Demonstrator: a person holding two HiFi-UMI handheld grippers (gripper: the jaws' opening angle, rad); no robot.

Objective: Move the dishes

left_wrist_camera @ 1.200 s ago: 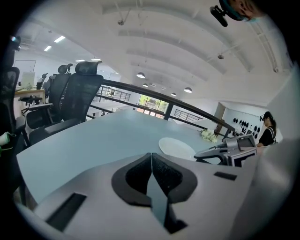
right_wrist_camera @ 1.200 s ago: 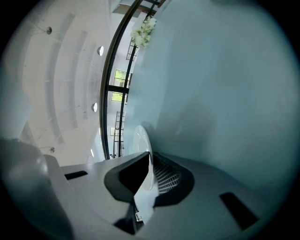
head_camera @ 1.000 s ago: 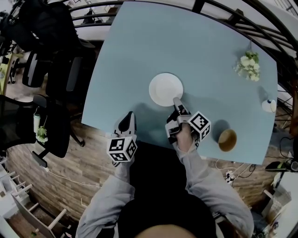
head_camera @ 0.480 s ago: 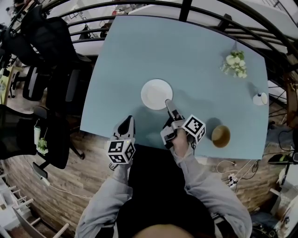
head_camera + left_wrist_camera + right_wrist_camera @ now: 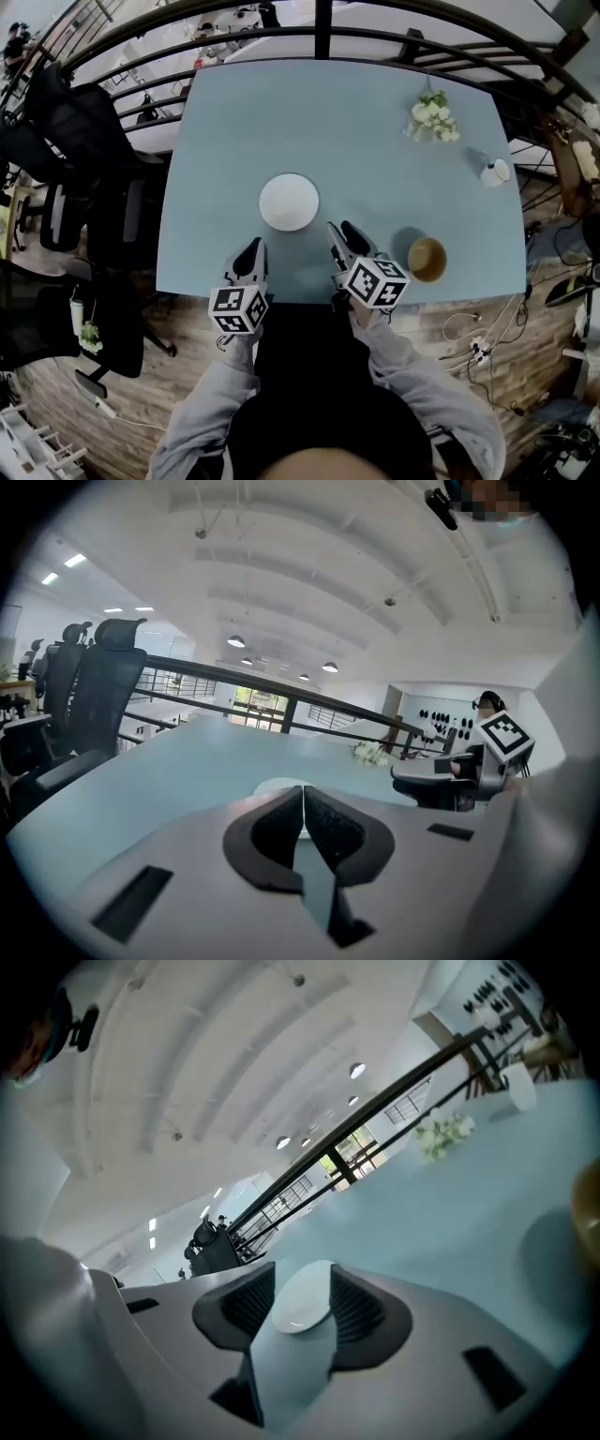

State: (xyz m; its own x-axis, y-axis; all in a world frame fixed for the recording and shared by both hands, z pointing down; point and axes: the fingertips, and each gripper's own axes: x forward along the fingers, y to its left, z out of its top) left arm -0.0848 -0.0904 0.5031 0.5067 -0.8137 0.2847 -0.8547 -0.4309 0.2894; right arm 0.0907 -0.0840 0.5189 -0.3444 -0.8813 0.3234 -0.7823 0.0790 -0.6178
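A white plate point(image 5: 289, 202) lies on the light blue table point(image 5: 375, 159), a little beyond both grippers. A brown bowl point(image 5: 427, 259) sits near the front edge to the right. My right gripper point(image 5: 343, 232) hovers between the plate and the bowl, short of the plate's rim. Its jaws have just been closing and stand apart with nothing between them. In the right gripper view the plate point(image 5: 302, 1305) shows through the gap of the right gripper point(image 5: 302, 1279). My left gripper point(image 5: 253, 246) hangs over the front edge, left of the plate, with its pads point(image 5: 281, 822) pressed together and empty.
A bunch of white flowers point(image 5: 431, 117) and a small white cup point(image 5: 494, 172) stand at the table's far right. A black railing point(image 5: 319, 19) runs behind the table. Office chairs point(image 5: 84, 187) crowd its left side. Cables lie on the wooden floor point(image 5: 487, 347) to the right.
The right gripper was at the plate's near rim; it let go, pulled back towards me, rose and rolled so its cube faces up. The left gripper lifted slightly. The plate stays flat.
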